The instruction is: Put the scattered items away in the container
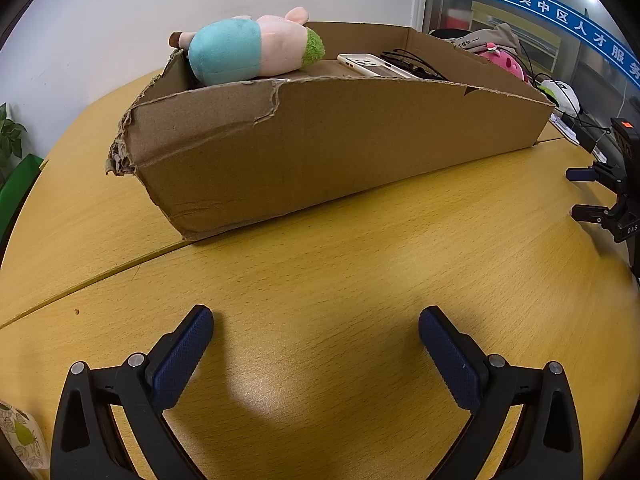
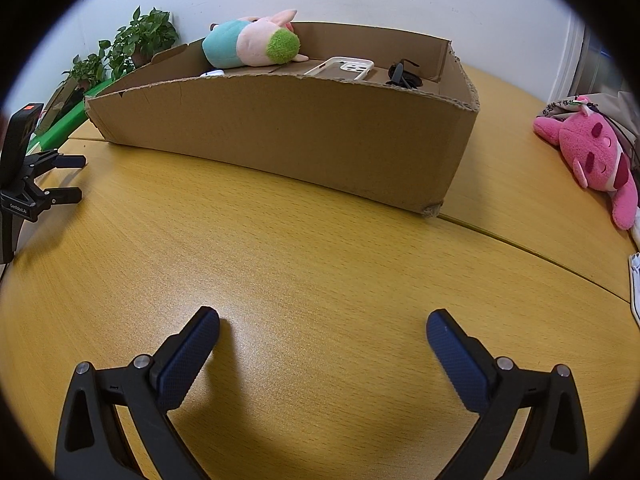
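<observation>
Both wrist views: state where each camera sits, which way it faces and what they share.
Left wrist: low over the table, facing the box from its left end; own open left hand-held gripper below, right hand-held gripper at right edge.
Right wrist: same height, facing the box's right end; own gripper open, pink plush at right.
Shared: box, plush pig, phone case.

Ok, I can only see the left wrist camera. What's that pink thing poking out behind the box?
Observer: It's a pink plush toy. It lies on the table, outside the cardboard box, past its right end.
Operator: Is anything hiding by the blue-and-pink toy?
Observer: Yes, a small white item peeks out below the blue-and-pink plush, inside the box. I cannot tell what it is.
</observation>
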The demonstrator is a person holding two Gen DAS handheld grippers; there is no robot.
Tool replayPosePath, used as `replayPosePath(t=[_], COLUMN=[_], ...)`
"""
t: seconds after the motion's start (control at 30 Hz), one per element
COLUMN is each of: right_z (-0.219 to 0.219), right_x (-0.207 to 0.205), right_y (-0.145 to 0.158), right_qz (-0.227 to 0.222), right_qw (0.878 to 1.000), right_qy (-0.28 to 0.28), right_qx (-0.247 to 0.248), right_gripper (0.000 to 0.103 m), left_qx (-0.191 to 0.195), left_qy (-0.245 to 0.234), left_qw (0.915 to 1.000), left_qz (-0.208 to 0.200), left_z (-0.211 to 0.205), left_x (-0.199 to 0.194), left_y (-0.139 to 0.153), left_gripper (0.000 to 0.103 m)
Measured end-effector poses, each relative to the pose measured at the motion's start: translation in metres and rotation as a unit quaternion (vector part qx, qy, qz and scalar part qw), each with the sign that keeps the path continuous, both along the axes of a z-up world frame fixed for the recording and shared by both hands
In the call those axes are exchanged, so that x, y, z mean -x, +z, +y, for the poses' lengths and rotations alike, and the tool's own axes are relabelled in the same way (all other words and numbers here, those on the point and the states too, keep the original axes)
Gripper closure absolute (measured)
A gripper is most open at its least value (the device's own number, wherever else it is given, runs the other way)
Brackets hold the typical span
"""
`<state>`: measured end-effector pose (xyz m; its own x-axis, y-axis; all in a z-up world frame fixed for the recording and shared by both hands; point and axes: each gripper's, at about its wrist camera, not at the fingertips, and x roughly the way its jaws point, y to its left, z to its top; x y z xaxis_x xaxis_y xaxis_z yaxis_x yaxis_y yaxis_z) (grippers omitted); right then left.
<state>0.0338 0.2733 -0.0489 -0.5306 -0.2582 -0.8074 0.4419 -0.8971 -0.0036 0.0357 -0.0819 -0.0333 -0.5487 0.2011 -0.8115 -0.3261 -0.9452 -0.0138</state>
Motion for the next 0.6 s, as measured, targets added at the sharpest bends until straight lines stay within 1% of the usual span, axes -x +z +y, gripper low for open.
replayPosePath(t=[0.6], right_z=[0.0002], right_x=[-0.0007], right_y=[0.0], right_qz=[0.001], right_qw=[1.0], right_qy=[0.001], right_qx=[0.0], right_gripper=[0.0], left_qx=[0.001], left_qy=[0.001], left_qw=[1.0], left_qz=[0.002], left_z=[0.002], left_x=[-0.0016], left_y=[-0.0005], left_gripper=[0.0])
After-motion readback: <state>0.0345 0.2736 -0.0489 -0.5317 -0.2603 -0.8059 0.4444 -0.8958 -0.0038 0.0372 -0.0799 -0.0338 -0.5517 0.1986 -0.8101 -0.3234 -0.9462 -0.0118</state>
